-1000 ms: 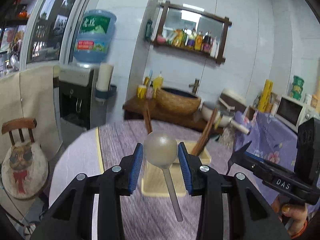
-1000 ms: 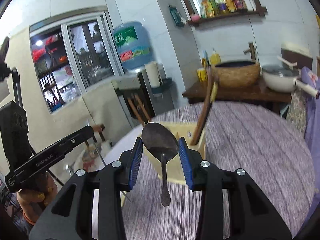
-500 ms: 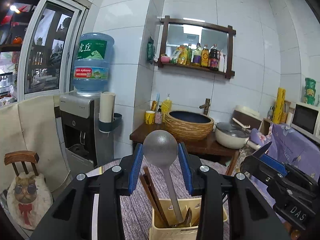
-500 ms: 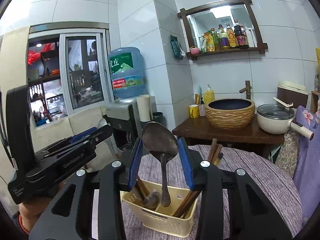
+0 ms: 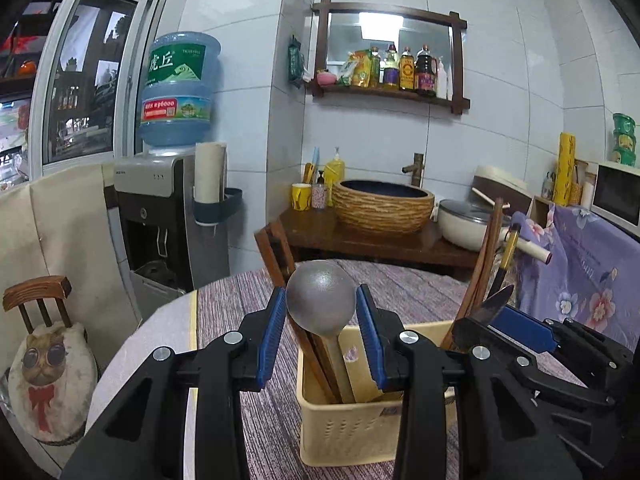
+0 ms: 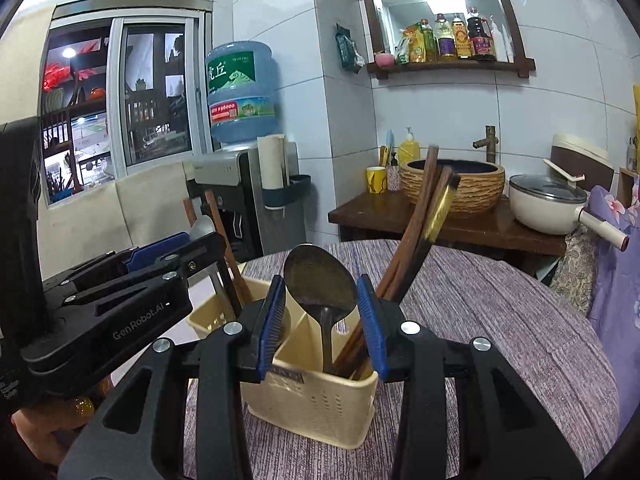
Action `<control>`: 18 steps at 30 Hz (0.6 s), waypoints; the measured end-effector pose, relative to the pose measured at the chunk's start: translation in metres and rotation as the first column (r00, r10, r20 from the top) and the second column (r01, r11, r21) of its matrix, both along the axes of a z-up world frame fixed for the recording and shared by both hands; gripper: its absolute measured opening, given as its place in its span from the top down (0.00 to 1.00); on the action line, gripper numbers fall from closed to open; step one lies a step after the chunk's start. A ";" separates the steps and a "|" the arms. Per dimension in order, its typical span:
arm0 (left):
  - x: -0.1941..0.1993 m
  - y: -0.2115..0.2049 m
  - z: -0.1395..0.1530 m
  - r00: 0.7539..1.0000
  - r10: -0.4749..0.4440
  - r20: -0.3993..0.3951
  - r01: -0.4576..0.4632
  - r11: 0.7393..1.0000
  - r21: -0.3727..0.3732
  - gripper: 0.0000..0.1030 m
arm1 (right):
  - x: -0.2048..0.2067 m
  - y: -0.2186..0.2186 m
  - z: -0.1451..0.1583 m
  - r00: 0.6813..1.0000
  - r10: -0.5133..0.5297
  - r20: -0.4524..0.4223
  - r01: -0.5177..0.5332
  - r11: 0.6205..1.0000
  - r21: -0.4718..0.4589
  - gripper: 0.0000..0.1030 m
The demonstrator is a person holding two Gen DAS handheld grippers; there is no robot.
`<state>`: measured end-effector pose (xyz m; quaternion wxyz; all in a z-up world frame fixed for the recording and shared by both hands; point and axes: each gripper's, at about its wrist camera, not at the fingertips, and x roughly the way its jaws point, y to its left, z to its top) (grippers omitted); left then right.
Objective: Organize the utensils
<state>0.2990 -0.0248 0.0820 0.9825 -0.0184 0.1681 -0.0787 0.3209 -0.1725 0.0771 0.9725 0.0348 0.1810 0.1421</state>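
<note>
Gripping a grey metal spoon (image 5: 321, 300) by its bowl at centre frame, the left gripper (image 5: 321, 320) lowers its handle into the cream plastic utensil caddy (image 5: 344, 436) on the purple table; the right gripper (image 6: 321, 312) likewise clamps a dark tarnished spoon (image 6: 320, 280) over the caddy's middle compartment, brown chopsticks (image 6: 416, 232) leaning to the right.

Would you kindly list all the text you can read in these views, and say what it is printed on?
"GenRobot.AI": side of the left gripper.
"虎丘": green label of the water jug.
"96000": red band on the water jug; earlier characters blurred.
Shelf bottle labels: too small to read.
</note>
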 end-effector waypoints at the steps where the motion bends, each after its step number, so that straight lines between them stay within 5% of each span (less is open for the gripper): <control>1: 0.001 0.001 -0.002 1.000 0.000 -0.005 0.000 1.000 -0.002 0.65 | 0.000 0.000 -0.002 1.000 -0.001 -0.007 0.001 1.000 -0.001 0.63; 15: -0.001 0.006 -0.014 0.999 -0.022 -0.041 0.022 1.000 0.003 0.64 | -0.003 -0.010 -0.015 1.000 0.002 -0.030 -0.001 1.000 0.012 0.62; 18: -0.010 0.010 -0.009 0.999 -0.023 -0.034 0.022 1.000 -0.006 0.51 | -0.012 -0.013 -0.009 1.000 -0.001 -0.013 0.001 1.000 0.018 0.57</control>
